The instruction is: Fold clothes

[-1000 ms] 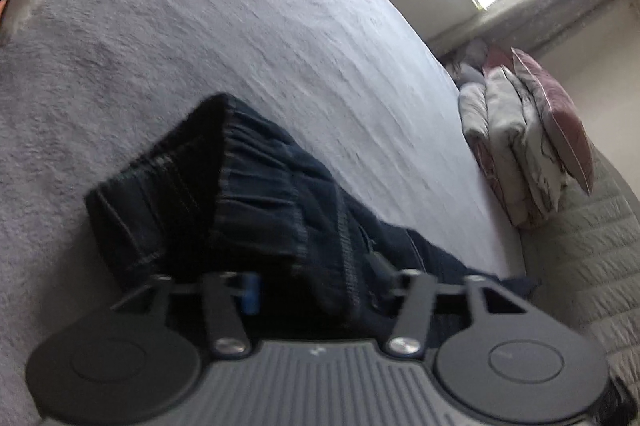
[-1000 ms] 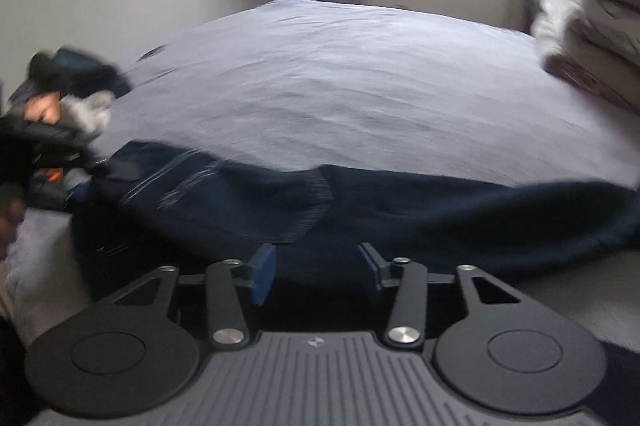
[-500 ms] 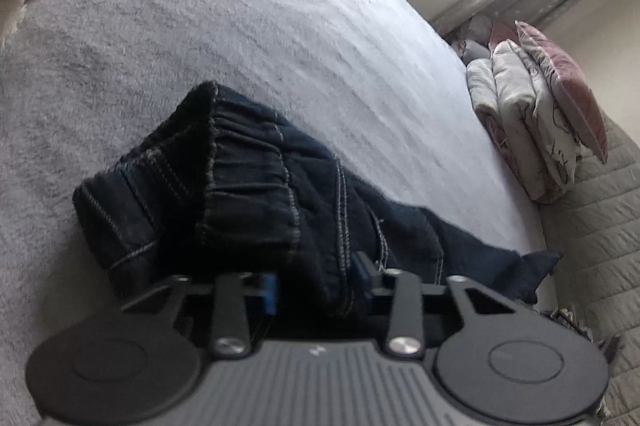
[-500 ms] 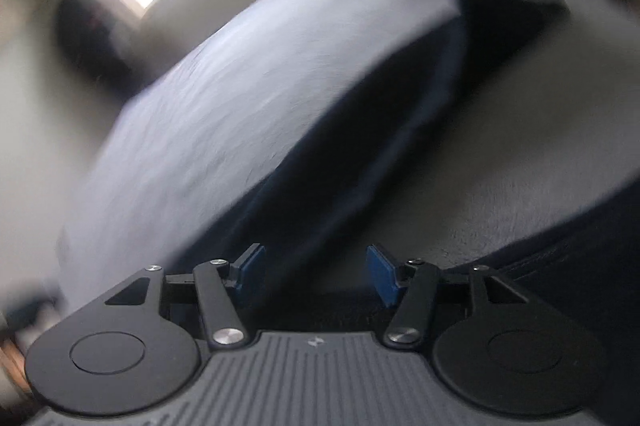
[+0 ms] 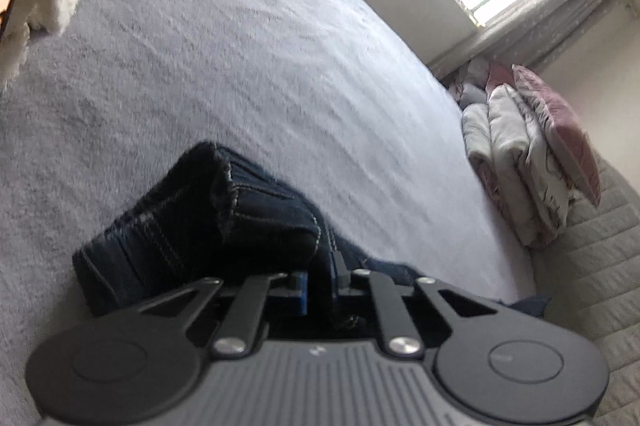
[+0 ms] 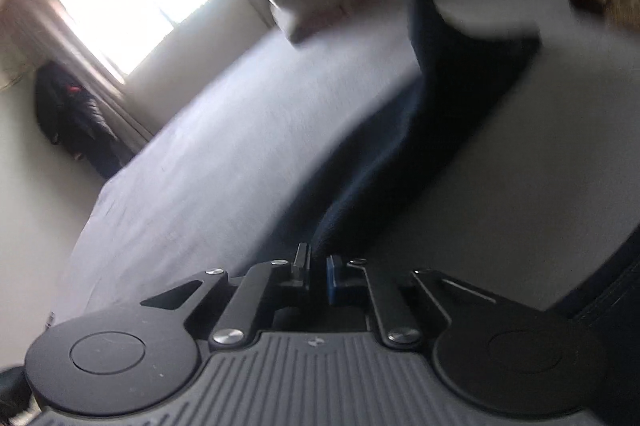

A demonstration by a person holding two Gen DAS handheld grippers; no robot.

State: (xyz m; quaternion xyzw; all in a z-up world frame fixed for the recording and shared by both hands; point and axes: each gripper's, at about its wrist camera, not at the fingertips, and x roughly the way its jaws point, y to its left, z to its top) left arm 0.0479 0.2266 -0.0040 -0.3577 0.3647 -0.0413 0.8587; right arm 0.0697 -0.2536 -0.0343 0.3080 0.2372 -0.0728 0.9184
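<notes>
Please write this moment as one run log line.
task: fold clothes | left tool: shut on dark blue denim jeans | right tool: shut on jeans | surface: grey bed cover

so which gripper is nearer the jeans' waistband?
Left. The left gripper is shut on the jeans right at the bunched waistband end. The right gripper is shut on a stretched-out part of them, with no waistband visible nearby.

Dark jeans (image 5: 208, 226) are pinched between the left gripper (image 5: 320, 286) jaws — waistband bunched ahead — grey bedspread (image 5: 260, 65) beyond.
</notes>
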